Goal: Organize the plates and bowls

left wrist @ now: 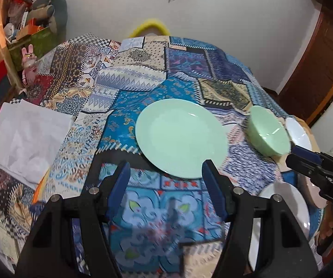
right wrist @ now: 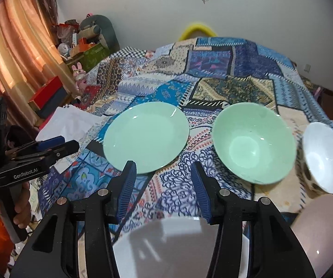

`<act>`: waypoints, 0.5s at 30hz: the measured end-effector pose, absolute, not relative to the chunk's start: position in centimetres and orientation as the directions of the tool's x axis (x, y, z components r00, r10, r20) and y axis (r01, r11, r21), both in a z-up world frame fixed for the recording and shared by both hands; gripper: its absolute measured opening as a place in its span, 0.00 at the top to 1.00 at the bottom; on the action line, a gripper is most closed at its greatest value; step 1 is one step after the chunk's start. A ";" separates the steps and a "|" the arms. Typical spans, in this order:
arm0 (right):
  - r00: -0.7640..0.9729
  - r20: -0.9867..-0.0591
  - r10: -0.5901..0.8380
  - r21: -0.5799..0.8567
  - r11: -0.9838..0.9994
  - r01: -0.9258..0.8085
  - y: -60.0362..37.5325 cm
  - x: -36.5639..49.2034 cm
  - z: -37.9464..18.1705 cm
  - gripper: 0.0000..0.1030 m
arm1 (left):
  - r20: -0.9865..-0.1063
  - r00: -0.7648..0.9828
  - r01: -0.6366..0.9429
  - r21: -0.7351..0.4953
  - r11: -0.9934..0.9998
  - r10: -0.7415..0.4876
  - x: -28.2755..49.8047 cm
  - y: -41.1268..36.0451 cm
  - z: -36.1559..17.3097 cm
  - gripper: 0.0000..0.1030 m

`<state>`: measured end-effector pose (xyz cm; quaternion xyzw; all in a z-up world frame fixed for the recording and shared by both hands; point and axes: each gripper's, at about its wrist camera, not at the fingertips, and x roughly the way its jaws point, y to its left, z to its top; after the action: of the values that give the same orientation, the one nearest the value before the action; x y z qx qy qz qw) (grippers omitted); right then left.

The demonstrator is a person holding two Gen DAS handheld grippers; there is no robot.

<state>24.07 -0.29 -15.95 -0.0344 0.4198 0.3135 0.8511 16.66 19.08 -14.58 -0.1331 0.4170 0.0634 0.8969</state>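
Left wrist view
- The left gripper (left wrist: 165, 170) stands with its jaws apart and nothing between them; each black arm carries a ribbed blue pad.
- The green plate (left wrist: 180, 139) is round, smooth and glossy. It lies flat on the patchwork cloth (left wrist: 124, 78), just beyond the fingertips, its near rim between the two pads.
- The green bowl (left wrist: 268, 132) sits to the right of the plate, apart from it, deep-walled and glazed.
- A white bowl (left wrist: 298, 133) shows at the right edge, just beyond the green bowl.
- A white plate (left wrist: 284, 197) lies near right, partly behind the right finger.
- The right gripper (left wrist: 305, 155) enters from the right, seen side-on near the green bowl; its gap cannot be read here.
- A white sheet (left wrist: 25, 134), creased, lies on the left of the cloth.

Right wrist view
- The right gripper (right wrist: 164, 173) has its jaws apart, with only cloth between the ribbed blue pads.
- The green plate (right wrist: 145, 136) lies far left of the fingertips; the green bowl (right wrist: 253, 142) stands far right, separate from the plate.
- The white bowl (right wrist: 324, 157), tilted by the lens, stands at the right edge, with a dark spotted outer wall.
- The white plate (right wrist: 180, 250) lies directly under the gripper, smooth and round.
- A pink dish (right wrist: 321, 229), matte, sits near right.
- The left gripper (right wrist: 67, 146) appears at the left, held by a hand (right wrist: 23, 208).
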 end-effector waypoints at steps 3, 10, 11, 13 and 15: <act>0.431 -0.758 0.490 0.205 0.806 -0.556 0.7 25.3 -17.0 0.56 | -0.765 0.643 -0.233 -0.157 0.960 0.031 18.0 20.1 -15.6 0.38; 0.380 -0.804 0.457 0.205 0.813 -0.545 2.6 28.0 -19.1 0.56 | -0.786 0.617 -0.211 -0.122 0.970 0.035 21.6 21.8 -18.4 0.38; 0.375 -0.809 0.453 0.205 0.815 -0.542 2.8 28.3 -19.3 0.56 | -0.787 0.616 -0.205 -0.124 0.971 0.030 21.9 21.9 -18.6 0.38; 0.359 -0.820 0.446 0.208 0.817 -0.538 3.1 28.8 -19.9 0.56 | -0.795 0.606 -0.196 -0.125 0.973 0.020 22.8 22.4 -19.4 0.38; 0.346 -0.832 0.433 0.203 0.819 -0.537 3.6 29.1 -20.6 0.56 | -0.804 0.594 -0.195 -0.141 0.971 0.002 23.7 23.1 -20.2 0.38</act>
<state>29.13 3.55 -20.58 -0.0530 0.4890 0.2962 0.8187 23.74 23.06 -20.22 -0.1077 0.4469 0.0555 0.8863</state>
